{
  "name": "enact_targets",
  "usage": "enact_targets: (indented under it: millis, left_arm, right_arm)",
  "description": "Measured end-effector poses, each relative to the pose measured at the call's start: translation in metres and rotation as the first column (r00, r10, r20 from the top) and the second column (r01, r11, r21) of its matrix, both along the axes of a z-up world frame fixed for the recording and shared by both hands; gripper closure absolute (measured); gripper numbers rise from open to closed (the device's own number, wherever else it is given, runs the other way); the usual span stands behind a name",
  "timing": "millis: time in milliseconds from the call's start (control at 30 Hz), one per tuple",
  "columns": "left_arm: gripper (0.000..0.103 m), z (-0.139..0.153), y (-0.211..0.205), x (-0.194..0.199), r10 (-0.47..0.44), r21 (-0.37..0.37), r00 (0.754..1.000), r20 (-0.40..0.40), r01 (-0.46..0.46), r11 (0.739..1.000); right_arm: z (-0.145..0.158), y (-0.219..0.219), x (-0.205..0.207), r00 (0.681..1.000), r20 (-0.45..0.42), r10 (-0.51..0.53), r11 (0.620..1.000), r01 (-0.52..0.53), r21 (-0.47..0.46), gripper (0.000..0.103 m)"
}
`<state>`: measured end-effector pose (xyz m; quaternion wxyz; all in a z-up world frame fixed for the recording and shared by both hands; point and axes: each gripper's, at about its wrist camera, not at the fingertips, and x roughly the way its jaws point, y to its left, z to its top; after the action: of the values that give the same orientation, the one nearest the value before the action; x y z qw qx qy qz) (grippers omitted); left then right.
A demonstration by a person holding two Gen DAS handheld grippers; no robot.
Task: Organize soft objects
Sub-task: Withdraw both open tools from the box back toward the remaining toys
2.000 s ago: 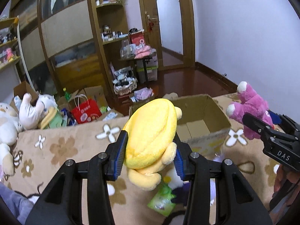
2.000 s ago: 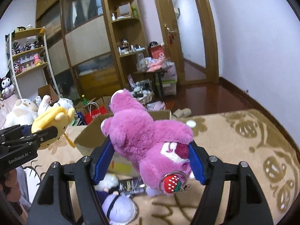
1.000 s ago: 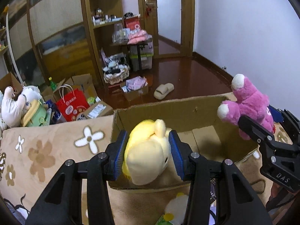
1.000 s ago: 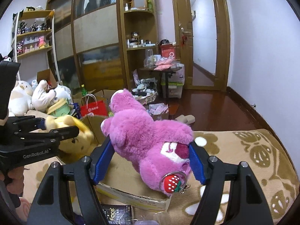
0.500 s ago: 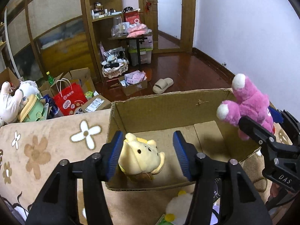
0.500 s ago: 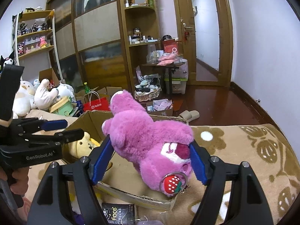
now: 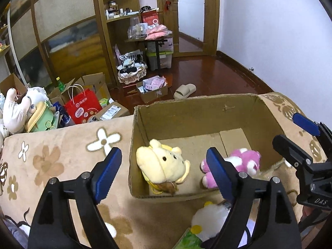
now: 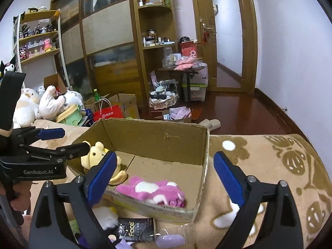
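An open cardboard box (image 7: pixel 186 108) (image 8: pixel 157 132) stands on the flower-patterned blanket. A yellow plush (image 7: pixel 161 166) (image 8: pixel 95 155) lies in its left part. A pink plush (image 7: pixel 244 161) (image 8: pixel 153 191) lies in its right front part. My left gripper (image 7: pixel 164 174) is open and empty above the box's near wall, over the yellow plush. My right gripper (image 8: pixel 166 176) is open and empty above the pink plush; it also shows in the left wrist view (image 7: pixel 298 137) at the right.
A white and yellow plush (image 7: pixel 209 222) (image 8: pixel 103 217), a black "Face" packet (image 8: pixel 134 230) and a lilac item (image 8: pixel 170 240) lie on the blanket (image 7: pixel 51 166) before the box. Plush toys (image 8: pixel 41 103), a red bag (image 7: pixel 83 105) and cartons crowd the floor at left.
Both grippers opened wide. The yellow plush now lies free in the box, and the pink plush dropped from my right gripper into the box.
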<state>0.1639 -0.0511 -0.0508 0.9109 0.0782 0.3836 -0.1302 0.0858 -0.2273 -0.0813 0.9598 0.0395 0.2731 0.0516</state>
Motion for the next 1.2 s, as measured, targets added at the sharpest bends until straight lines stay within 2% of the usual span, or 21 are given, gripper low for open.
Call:
enact_targets:
  millis: [167, 267, 433, 1200]
  left_arm:
    - [0.019, 0.001, 0.000, -0.012, -0.004, 0.031, 1.000, 0.011, 0.004, 1.000]
    - [0.015, 0.001, 0.001, -0.020, -0.002, 0.032, 1.000, 0.000, 0.002, 0.999]
    - [0.015, 0.003, 0.010, -0.033, 0.010, 0.033, 0.999, -0.030, -0.009, 0.999]
    - [0.011, 0.010, 0.030, -0.101, 0.020, 0.012, 0.984, -0.176, -0.018, 1.000]
  right_arm:
    - [0.000, -0.004, -0.010, 1.000, -0.015, -0.022, 1.000, 0.022, 0.007, 0.002]
    - [0.002, -0.007, -0.016, 0.999, -0.025, -0.035, 0.999, 0.035, 0.007, 0.002]
    - [0.004, -0.010, -0.030, 0.998, -0.042, -0.056, 0.998, 0.056, 0.005, 0.001]
    - [0.003, 0.033, -0.101, 0.997, -0.071, -0.008, 0.995, 0.001, -0.099, 0.001]
